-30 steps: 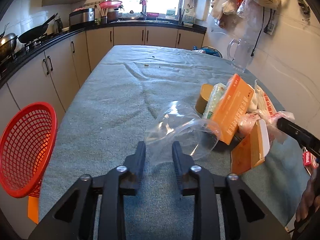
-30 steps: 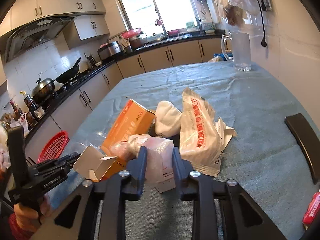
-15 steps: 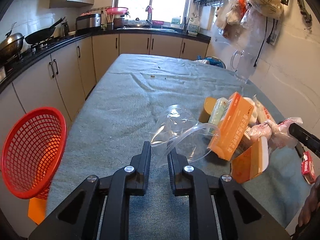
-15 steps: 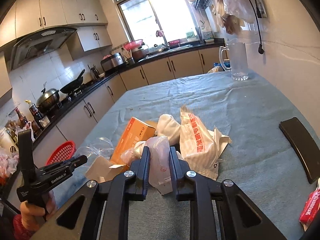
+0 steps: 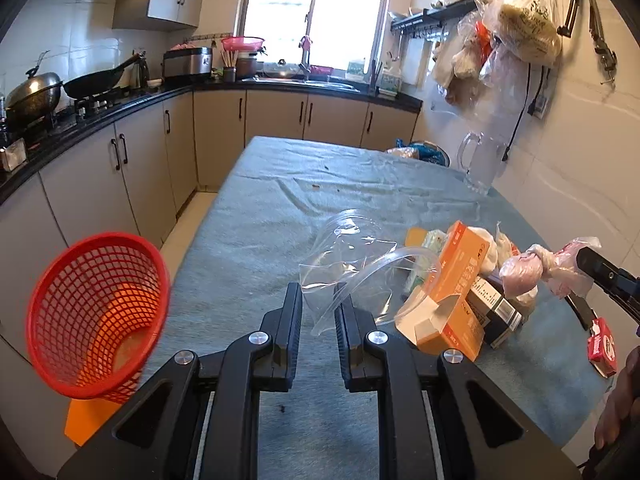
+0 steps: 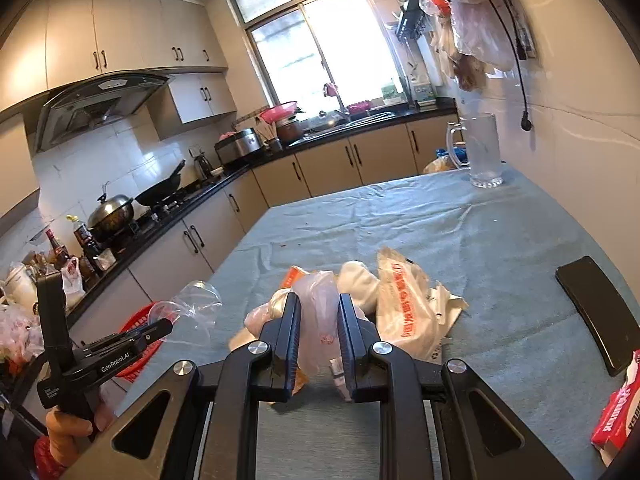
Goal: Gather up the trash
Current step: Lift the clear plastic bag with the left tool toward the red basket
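Leftmost, red basket (image 5: 96,312) at counter (image 5: 256,248) edge. Then left hand-held gripper (image 5: 318,312) pinched tight on clear plastic bag (image 5: 352,264), lifted. Rightward, right hand-held gripper (image 6: 318,320) clamped on pink plastic bag (image 6: 320,312) above trash pile (image 6: 404,308).

counter (image 5: 248,248): grey-blue cloth cover, wrinkled, few crumbs far end | on it: trash pile w/ orange box (image 5: 452,292), white printed bag (image 6: 404,304) | glass pitcher (image 6: 480,152) far R corner | black flat item (image 6: 596,312) R edge | red pack (image 6: 620,416) near R
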Motion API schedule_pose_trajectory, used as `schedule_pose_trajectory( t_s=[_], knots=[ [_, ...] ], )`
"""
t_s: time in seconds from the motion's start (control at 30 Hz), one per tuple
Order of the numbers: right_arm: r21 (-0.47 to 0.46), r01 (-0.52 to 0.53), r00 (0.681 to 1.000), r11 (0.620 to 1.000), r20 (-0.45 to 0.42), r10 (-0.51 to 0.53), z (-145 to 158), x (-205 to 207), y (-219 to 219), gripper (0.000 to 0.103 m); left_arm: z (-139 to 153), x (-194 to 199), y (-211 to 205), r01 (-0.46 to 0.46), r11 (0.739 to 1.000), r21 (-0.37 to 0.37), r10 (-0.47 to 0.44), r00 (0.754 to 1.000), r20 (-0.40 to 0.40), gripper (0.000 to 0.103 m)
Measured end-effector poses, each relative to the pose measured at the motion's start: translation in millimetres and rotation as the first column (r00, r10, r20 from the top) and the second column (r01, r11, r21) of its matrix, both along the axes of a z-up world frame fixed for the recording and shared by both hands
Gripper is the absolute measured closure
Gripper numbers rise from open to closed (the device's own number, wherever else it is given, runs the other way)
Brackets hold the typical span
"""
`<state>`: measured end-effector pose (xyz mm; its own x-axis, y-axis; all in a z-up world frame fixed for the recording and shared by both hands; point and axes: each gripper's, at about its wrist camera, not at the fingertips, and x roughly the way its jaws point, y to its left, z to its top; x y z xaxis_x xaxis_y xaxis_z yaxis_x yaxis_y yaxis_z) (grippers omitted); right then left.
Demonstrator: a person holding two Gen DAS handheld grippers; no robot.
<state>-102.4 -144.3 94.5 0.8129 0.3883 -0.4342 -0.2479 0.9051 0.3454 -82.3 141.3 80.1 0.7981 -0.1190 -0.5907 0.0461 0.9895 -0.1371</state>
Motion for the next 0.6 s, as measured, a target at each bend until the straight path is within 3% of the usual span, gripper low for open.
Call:
schedule_pose_trajectory(
  t_s=[0.37, 0.6],
  knots=[
    [0.009, -0.139, 0.99, 0.99, -0.004, 0.139, 8.3, 4.2, 60.0, 0.083, 16.5, -29.0, 54.5, -0.113, 0.994, 0.008, 0.112, 0.993, 0.044, 0.088],
    [0.029, -0.26, 0.965, 0.965, -0.031, 0.261, 6.6, 15.5, 117.0, 0.083, 20.1, -49.0, 102.8, -0.214, 0.977, 0.007, 0.214, 0.975, 0.057, 0.088]
  ],
)
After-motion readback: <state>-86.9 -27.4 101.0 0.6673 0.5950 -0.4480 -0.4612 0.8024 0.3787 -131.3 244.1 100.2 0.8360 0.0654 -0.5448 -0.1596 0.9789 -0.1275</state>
